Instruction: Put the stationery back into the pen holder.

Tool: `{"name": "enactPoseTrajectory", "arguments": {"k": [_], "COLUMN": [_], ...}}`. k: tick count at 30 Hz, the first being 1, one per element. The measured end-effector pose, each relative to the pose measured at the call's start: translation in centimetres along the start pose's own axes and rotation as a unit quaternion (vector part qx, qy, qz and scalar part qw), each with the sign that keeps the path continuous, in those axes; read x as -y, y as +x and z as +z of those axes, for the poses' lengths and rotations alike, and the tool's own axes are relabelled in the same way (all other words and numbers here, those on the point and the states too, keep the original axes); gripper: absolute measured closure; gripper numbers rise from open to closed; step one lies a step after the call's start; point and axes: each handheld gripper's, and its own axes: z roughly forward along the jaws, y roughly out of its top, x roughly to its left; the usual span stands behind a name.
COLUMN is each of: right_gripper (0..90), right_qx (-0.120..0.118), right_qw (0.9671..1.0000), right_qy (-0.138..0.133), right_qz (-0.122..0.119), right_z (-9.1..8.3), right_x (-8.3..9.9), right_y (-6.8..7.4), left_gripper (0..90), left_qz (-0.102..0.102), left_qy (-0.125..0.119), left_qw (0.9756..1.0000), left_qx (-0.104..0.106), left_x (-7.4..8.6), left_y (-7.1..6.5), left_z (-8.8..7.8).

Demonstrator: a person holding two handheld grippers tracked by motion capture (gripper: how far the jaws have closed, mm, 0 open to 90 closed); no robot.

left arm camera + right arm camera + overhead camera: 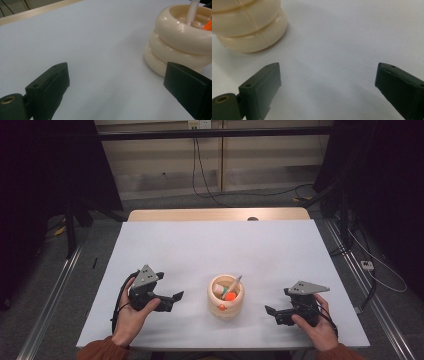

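Note:
A cream ribbed pot [226, 297] stands near the front middle of the white table [215, 250]. Inside it are an orange item [230, 295] and a pale stick [235, 284] that leans out to the upper right. My left gripper [170, 301] rests on the table left of the pot, open, jaws pointing toward it. The pot [175, 42] fills the upper right of the left gripper view, with the stick [192, 11] rising from it. My right gripper [274, 312] sits right of the pot, open and empty. The pot [249, 25] lies at the upper left in the right gripper view.
A wooden strip [217, 214] borders the table's far edge. Cables [210, 190] run across the floor beyond it. Dark stands and rails flank the table on both sides.

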Motion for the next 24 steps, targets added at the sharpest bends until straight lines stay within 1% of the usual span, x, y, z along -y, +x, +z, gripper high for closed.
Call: {"name": "enactPoseTrajectory", "arguments": {"k": [10, 16, 24], "right_gripper": [6.1, 6.1, 6.1], "right_qx": [0.0, -0.001, -0.001], "right_qw": [1.0, 1.0, 1.0], "right_qy": [0.001, 0.001, 0.002], "right_qz": [-0.001, -0.001, -0.001], "right_z": [0.0, 0.0, 0.0], "right_x": [0.0, 0.0, 0.0], "right_y": [0.0, 0.0, 0.0], "left_gripper": [6.6, 6.6, 6.6], "left_qz": [-0.011, -0.013, -0.025], "left_qy": [0.009, 0.014, 0.01], "left_qw": [0.9997, 0.9995, 0.9992], "left_qx": [-0.019, -0.023, -0.031], "left_x": [1.2, 2.2, 3.5], "left_y": [0.2, 0.0, 0.0], "left_z": [-1.1, -1.6, -1.9]}}
